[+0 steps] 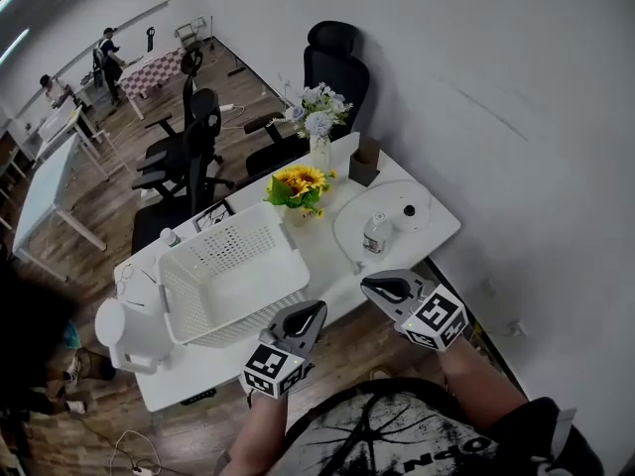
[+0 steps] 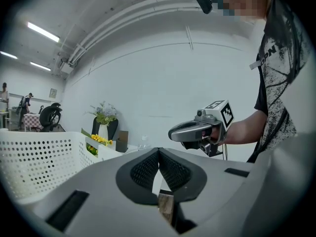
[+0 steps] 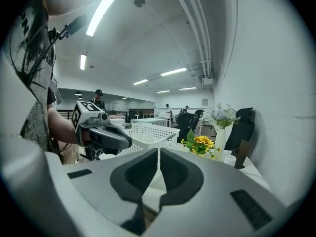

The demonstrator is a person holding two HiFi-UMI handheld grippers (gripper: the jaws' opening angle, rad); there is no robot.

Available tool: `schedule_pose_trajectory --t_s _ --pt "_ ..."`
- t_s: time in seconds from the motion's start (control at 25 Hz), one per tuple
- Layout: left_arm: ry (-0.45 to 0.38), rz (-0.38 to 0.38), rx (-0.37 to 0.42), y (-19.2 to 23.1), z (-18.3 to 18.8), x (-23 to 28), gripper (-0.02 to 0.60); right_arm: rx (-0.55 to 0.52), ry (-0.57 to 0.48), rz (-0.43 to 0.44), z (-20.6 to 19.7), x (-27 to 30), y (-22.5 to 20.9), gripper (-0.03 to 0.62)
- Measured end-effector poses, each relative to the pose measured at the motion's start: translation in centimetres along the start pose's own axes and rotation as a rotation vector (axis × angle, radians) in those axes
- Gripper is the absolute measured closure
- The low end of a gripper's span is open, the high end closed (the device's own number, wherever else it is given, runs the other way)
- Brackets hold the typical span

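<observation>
Basket (image 1: 233,276) on table (image 1: 324,253), beside sunflowers (image 1: 298,182)

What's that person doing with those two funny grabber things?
A person stands at a white table with a grabber in each hand. The left gripper and the right gripper both hover by the table's near edge. Their jaws are shut and hold nothing. The left one is closest to the white basket. The right one is closest to the round tray, which has a small bottle on it. Sunflowers stand just behind the basket.
</observation>
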State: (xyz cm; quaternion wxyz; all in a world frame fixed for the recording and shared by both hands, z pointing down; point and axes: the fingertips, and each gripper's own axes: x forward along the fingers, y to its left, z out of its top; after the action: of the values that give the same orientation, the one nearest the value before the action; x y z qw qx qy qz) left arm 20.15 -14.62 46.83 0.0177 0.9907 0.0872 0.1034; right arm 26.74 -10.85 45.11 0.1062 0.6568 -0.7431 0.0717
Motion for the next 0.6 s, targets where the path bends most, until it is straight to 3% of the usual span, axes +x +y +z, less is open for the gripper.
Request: schedule_pose_trajectory --t_s 0.6 --pt "0.009 0.015 0.008 -0.63 -0.32 0.02 0.571 -0.024 0.015 0.021 -0.78 -0.39 0.47 0.571"
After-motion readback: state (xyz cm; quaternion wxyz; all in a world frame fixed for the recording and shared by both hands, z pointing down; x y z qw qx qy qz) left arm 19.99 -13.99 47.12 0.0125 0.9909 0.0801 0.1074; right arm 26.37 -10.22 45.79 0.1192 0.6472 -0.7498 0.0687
